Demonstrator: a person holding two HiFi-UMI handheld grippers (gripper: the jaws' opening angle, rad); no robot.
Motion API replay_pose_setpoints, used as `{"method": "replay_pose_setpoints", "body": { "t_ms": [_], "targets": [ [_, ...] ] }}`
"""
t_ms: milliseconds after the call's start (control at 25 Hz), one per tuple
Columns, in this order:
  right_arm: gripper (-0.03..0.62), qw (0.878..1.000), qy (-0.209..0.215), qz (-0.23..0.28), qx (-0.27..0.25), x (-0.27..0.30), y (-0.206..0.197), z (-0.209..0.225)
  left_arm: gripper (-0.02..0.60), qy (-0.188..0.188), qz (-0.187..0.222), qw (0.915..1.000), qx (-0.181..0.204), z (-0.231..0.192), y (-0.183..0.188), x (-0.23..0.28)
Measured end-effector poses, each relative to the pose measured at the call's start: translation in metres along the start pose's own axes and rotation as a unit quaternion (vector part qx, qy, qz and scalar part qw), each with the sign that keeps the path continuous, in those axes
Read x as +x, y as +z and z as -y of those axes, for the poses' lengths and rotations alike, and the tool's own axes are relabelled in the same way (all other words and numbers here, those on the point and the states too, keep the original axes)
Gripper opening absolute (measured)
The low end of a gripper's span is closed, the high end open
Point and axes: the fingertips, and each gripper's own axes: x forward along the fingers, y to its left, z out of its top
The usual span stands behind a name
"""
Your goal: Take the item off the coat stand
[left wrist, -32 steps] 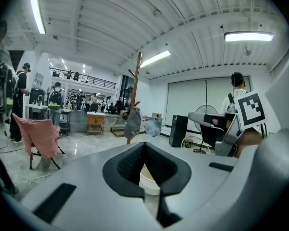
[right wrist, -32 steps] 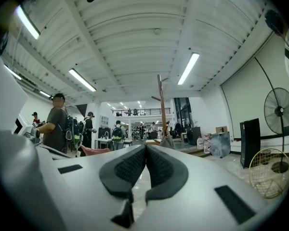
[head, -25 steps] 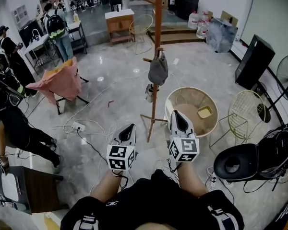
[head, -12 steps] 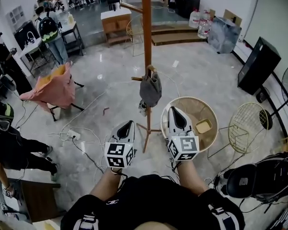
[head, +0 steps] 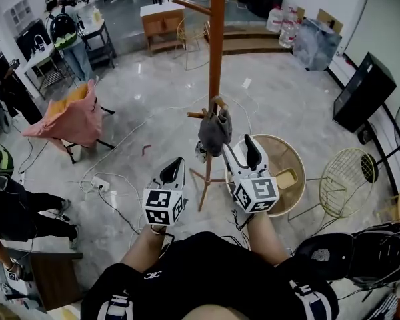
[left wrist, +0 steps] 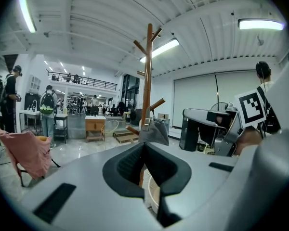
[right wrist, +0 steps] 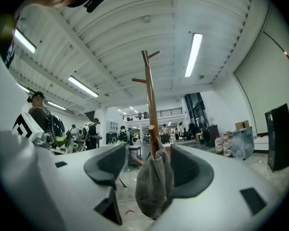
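A wooden coat stand (head: 215, 59) rises from the marble floor straight ahead. A grey cloth item (head: 215, 131) hangs from one of its low pegs. My right gripper (head: 237, 145) is raised to that item and its jaws are opening. In the right gripper view the grey item (right wrist: 155, 182) hangs between the two spread jaws of the right gripper (right wrist: 151, 168), and the pads do not press on it. My left gripper (head: 174, 169) is lower and to the left of the stand, shut and empty. The left gripper view shows the stand (left wrist: 148, 81) beyond the left gripper (left wrist: 145, 150).
A round beige basket (head: 295, 153) stands right of the stand's base, with a wire chair (head: 347, 172) beyond it. Cables and a power strip (head: 101, 182) lie on the floor at left. A pink cloth (head: 70, 115) drapes a chair. People stand at far left.
I have come closer to the stand. My right gripper rose and moved forward to the grey item, and its jaws went from shut to apart. My left gripper stayed shut.
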Motion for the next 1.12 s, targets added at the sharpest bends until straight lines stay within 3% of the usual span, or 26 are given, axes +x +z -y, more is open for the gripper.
{"method": "replay_pose_setpoints", "body": {
  "t_ms": [240,440,560,720,1120],
  "targets": [
    [0.374,0.998,0.014,-0.061,-0.032,0.050,-0.034,0.002,0.012,0.015,0.000,0.9998,-0.011,-0.033,-0.005,0.005],
    [0.375,0.994,0.001,-0.105,-0.028,0.080,-0.057,0.021,0.012,0.033,-0.003,0.9993,-0.014,-0.048,-0.007,-0.003],
    [0.290,0.992,-0.021,-0.124,-0.006,0.091,-0.068,0.032,0.012,0.047,-0.006,0.9987,-0.017,-0.059,-0.009,-0.012],
    [0.059,0.990,-0.037,-0.138,-0.008,0.096,-0.074,0.036,0.012,0.062,-0.006,0.9979,-0.019,-0.068,-0.009,-0.021],
    [0.029,0.997,-0.016,-0.069,-0.020,0.080,-0.026,0.018,0.012,0.064,-0.005,0.9978,-0.016,-0.065,-0.011,-0.030]
  ]
}}
